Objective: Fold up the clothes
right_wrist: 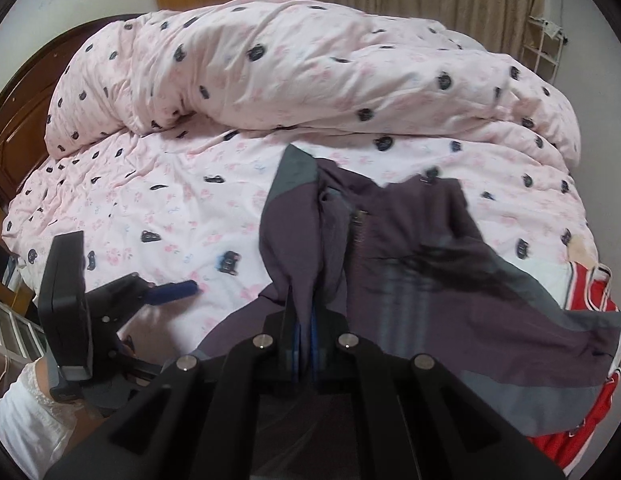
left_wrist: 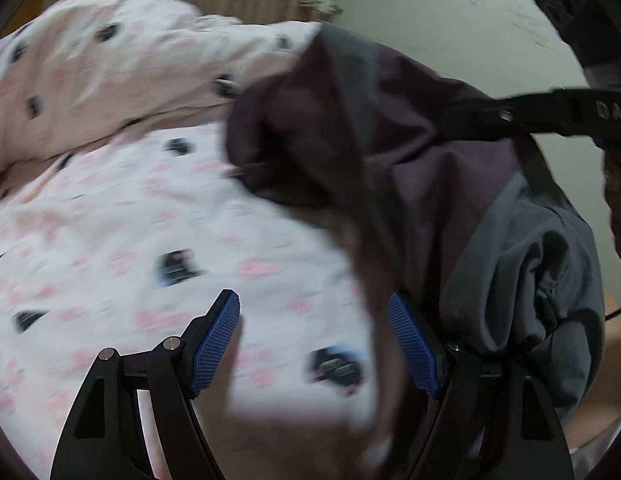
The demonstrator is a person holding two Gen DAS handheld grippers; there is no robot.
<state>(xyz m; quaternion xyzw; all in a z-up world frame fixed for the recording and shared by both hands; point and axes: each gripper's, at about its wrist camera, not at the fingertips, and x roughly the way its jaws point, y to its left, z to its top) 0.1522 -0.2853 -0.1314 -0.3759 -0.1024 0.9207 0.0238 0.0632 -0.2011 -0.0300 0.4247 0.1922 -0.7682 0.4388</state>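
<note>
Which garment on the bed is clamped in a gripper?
The purple-and-grey jacket, pinched by the right gripper. The red jersey lies untouched beneath it; the left gripper is open.

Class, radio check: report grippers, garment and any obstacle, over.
Right gripper jaws shut on purple-grey jacket, lifted above bed. Left gripper jaws open, empty. Red jersey lies under jacket's edge.

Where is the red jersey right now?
In the right wrist view the red jersey lies at the right edge of the bed, partly under the purple and grey jacket that the right gripper holds.
</note>
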